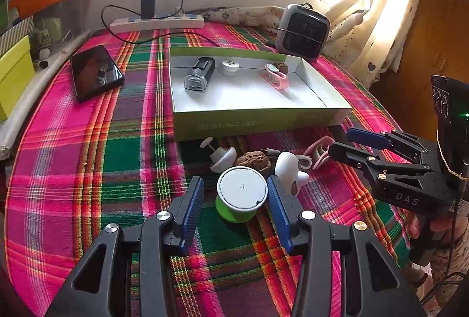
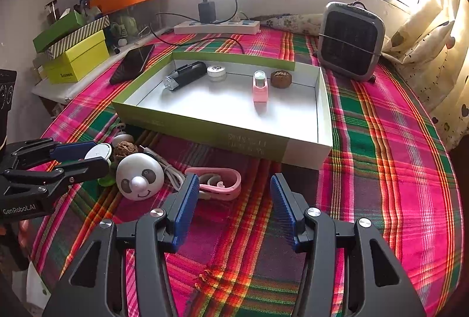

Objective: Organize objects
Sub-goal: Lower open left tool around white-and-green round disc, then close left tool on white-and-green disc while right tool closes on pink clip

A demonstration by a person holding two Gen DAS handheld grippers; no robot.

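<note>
Both grippers tilt downward: left gripper [image 1: 236, 196] straddles the round green spool [image 1: 240, 195], ribbed pads unclenched; right gripper [image 2: 234, 199] gapes empty over plaid cloth [image 2: 381, 170].

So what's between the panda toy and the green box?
A walnut and some cable lie between the panda toy and the green box; the right wrist view shows it best.

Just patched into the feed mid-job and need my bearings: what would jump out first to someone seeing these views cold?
The loud pink-and-green plaid cloth covers the whole table, with an open green box at its middle already holding four small things. In front of the box lies a clutter of loose items, including a white panda-faced toy. The left gripper brackets a green spool with a white top, while the right gripper hangs open over bare cloth.
</note>
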